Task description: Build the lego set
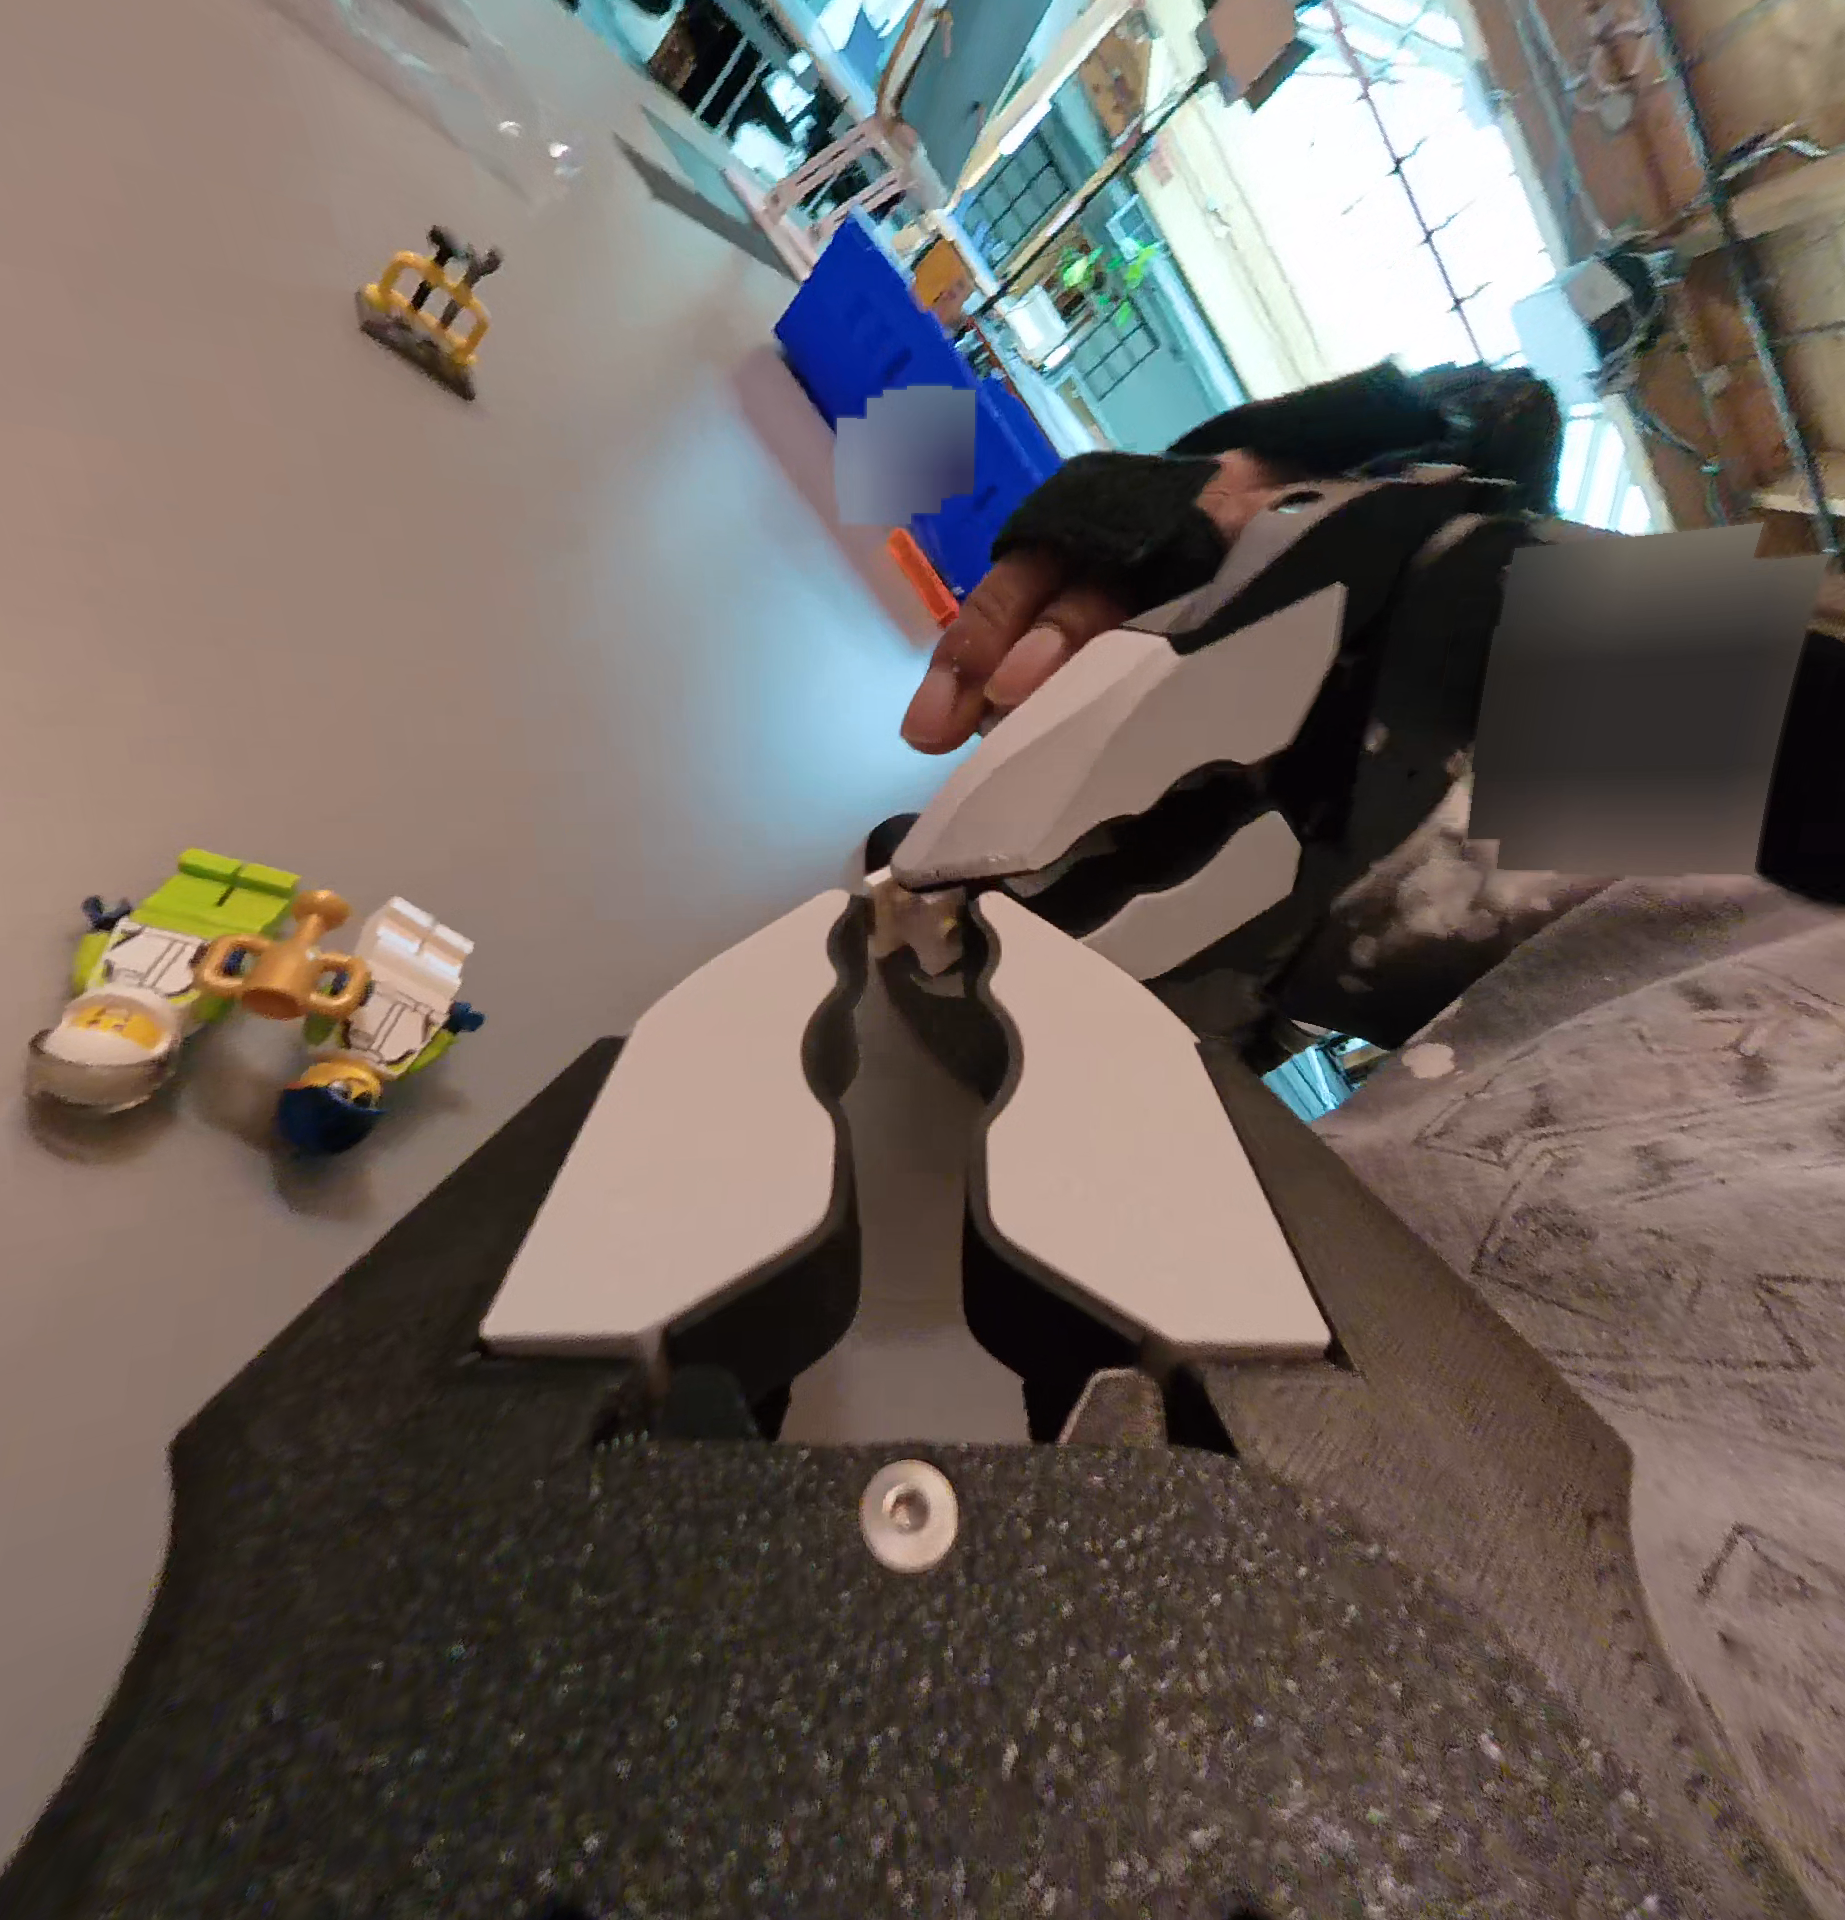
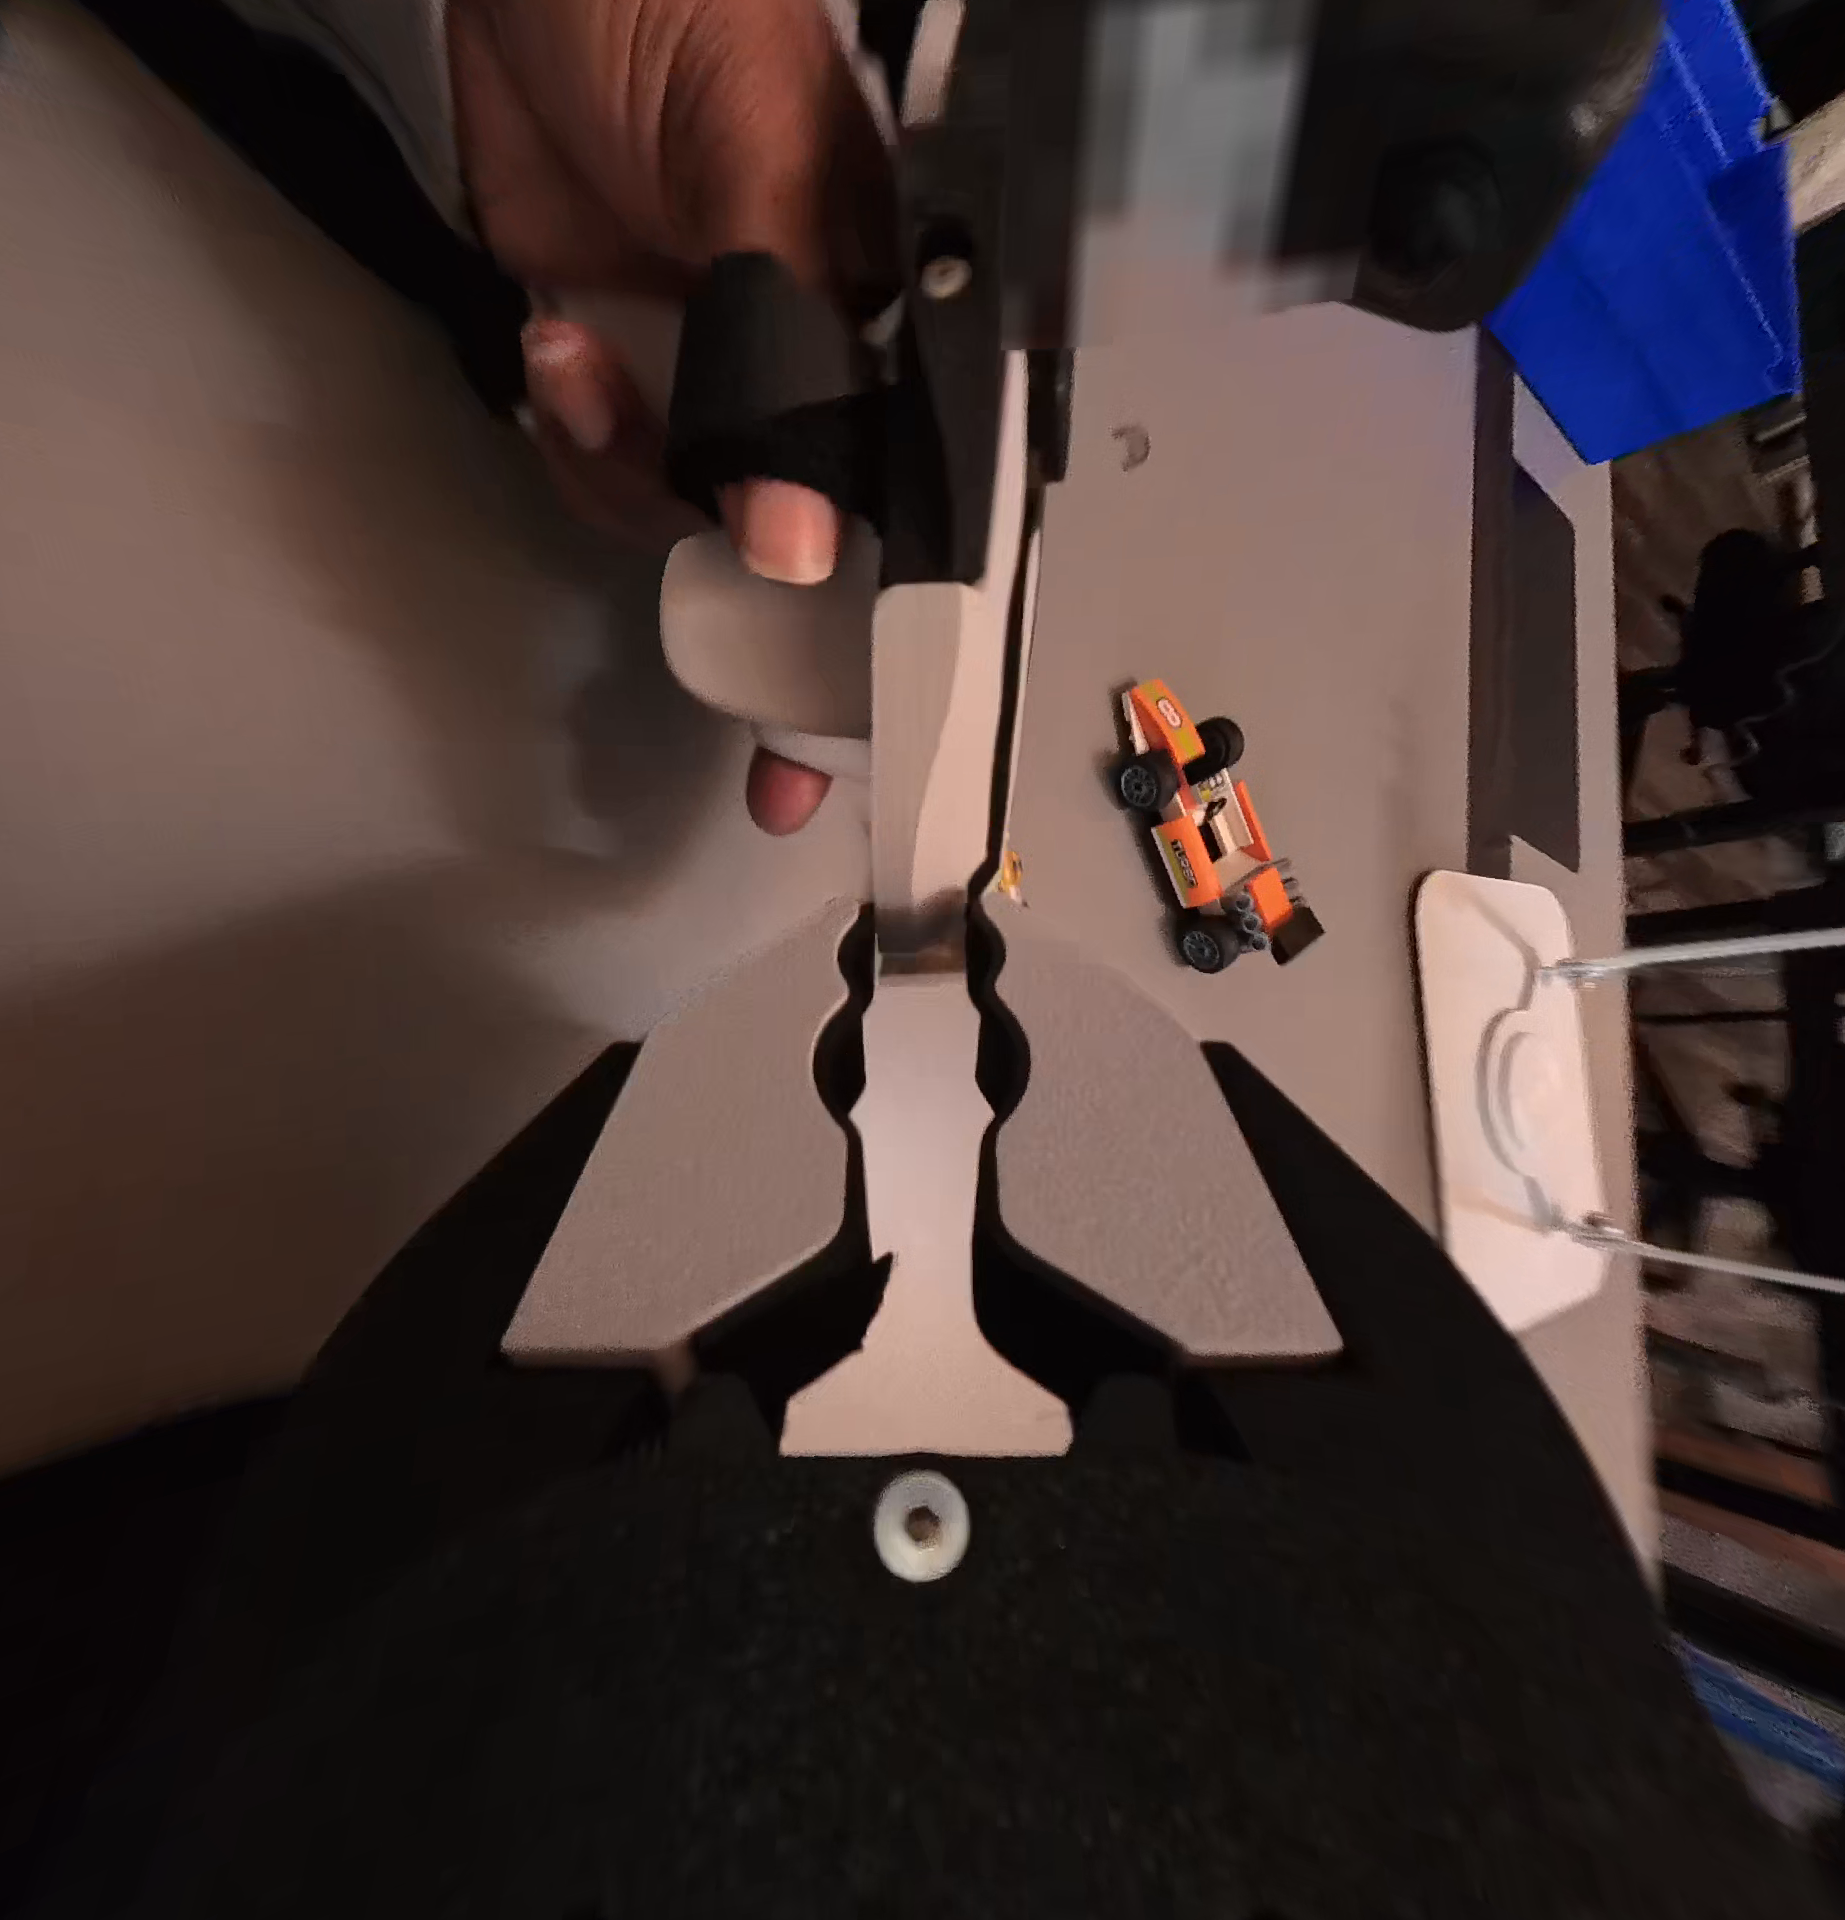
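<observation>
My left gripper [image 1: 916, 920] is shut on a small tan lego piece [image 1: 923, 935] at its tips, held above the grey table [image 1: 378, 623]. My right gripper [image 1: 902, 875] comes in from the right and meets it tip to tip, its jaws closed on the same small piece. In the right wrist view my right gripper [image 2: 920, 925] has the left gripper's fingers [image 2: 933, 727] edge-on between its tips, and the piece is hidden there. An orange lego race car [image 2: 1209, 831] lies on the table to the right.
Two lego minifigures [image 1: 263, 987] with a gold trophy [image 1: 279, 971] lie at the left. A yellow fence on a grey plate [image 1: 430, 312] stands farther back. A blue bin [image 1: 897, 395], a white tray [image 2: 1500, 1091] and a grey fabric [image 1: 1624, 1299] border the table. Only a small space, under 4 cm, lies between the two pairs of fingers.
</observation>
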`<move>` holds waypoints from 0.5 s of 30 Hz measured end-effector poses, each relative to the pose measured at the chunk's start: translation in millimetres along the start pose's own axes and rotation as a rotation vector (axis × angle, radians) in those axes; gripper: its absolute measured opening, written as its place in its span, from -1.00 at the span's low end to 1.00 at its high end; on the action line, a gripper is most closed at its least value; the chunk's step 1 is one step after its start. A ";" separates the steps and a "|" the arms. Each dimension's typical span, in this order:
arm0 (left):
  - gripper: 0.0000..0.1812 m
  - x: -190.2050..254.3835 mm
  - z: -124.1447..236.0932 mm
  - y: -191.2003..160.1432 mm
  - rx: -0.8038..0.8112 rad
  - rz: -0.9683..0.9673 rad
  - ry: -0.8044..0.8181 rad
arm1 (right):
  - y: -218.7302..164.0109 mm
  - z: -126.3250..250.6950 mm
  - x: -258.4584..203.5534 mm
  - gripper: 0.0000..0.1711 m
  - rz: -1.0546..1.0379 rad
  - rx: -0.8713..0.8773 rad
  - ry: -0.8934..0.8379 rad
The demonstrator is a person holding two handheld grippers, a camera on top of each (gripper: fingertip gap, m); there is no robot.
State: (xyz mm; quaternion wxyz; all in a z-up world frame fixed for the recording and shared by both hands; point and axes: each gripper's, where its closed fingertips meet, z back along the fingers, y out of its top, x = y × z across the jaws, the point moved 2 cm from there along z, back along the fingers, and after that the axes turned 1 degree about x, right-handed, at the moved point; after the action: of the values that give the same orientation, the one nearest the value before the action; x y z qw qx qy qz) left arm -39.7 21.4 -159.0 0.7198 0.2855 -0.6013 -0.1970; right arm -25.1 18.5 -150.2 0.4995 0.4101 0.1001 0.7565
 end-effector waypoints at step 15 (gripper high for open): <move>-0.82 47.6 15.6 8.3 0.086 -0.336 -0.244 | 20.0 36.0 0.6 -0.73 -0.737 0.644 0.333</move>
State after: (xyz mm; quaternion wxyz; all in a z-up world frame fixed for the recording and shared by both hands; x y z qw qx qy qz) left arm -46.0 -4.8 -116.1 0.5857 0.3861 -0.6359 -0.3217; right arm -12.7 0.0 -115.5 0.5585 0.3547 0.5440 0.5161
